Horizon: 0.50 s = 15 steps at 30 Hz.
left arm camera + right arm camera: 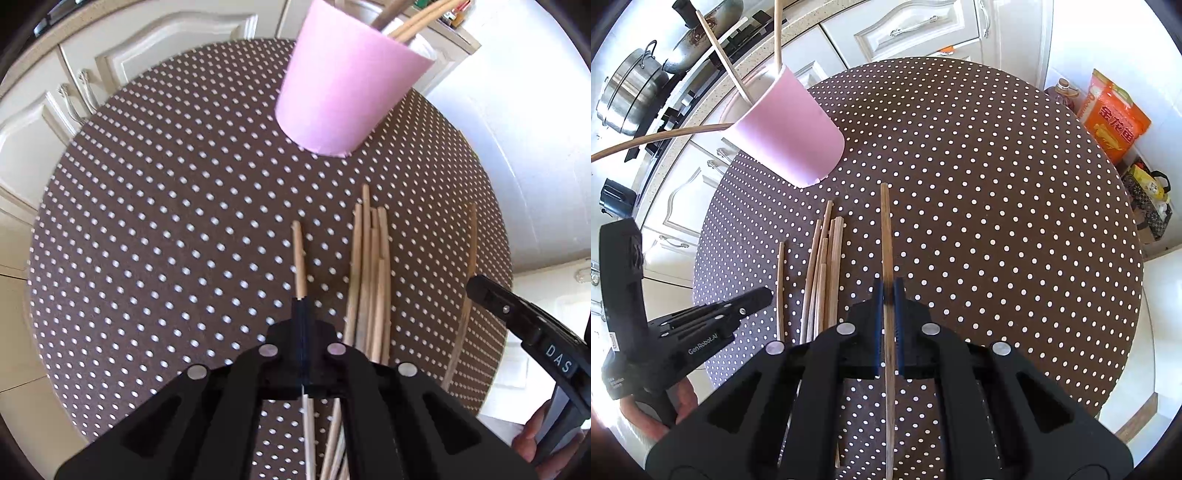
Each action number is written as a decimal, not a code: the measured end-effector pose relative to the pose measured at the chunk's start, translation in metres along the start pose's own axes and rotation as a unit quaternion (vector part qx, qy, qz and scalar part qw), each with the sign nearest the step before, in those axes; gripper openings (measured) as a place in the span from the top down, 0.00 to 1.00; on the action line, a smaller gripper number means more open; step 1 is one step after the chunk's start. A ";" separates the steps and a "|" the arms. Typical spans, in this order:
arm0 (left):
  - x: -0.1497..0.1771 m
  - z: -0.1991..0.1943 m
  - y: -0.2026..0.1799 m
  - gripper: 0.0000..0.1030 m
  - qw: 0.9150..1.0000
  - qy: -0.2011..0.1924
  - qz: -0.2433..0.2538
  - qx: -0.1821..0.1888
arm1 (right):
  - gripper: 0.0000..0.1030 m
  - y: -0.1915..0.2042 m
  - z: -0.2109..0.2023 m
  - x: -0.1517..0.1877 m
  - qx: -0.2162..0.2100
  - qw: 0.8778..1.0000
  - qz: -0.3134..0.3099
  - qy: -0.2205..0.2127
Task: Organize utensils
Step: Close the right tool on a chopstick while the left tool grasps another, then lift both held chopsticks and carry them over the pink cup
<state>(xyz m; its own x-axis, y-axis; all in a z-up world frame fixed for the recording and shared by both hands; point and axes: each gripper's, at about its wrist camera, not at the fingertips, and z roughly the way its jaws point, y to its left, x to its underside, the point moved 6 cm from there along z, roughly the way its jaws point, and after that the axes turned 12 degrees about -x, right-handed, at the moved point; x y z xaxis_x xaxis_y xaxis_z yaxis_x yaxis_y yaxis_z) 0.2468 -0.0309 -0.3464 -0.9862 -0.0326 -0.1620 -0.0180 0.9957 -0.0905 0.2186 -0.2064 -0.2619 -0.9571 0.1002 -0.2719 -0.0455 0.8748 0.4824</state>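
Note:
On the round dotted table a pink cup stands at the back with several wooden chopsticks in it. My left gripper is shut on a single chopstick that lies left of a loose pile of chopsticks. To the right of the pile my right gripper holds another chopstick. In the right wrist view my right gripper is shut on that long chopstick, raised a little off the cloth. The pile, the left gripper and the cup lie to its left.
White cabinet doors run behind the table. A stove with steel pots is at the far left in the right wrist view. An orange bag, a bottle and other bags stand on the floor to the right.

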 end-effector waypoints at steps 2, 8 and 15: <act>0.003 0.000 -0.001 0.99 1.000 0.011 -0.001 0.008 | 0.94 -0.002 0.000 0.001 -0.001 1.000 0.008 0.002; -0.004 0.001 0.011 0.63 1.000 0.003 -0.021 -0.012 | 0.94 -0.007 -0.001 0.003 -0.007 1.000 0.015 0.004; -0.017 0.006 0.014 0.63 0.998 -0.003 0.004 -0.068 | 0.94 -0.008 0.000 0.002 -0.011 1.000 0.018 0.007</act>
<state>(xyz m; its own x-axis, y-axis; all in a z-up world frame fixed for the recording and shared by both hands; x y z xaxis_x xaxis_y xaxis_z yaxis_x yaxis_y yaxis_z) 0.2642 -0.0170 -0.3504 -0.9854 -0.0244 -0.1685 -0.0326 0.9984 0.0456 0.2176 -0.2128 -0.2663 -0.9621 0.1239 -0.2428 -0.0180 0.8598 0.5103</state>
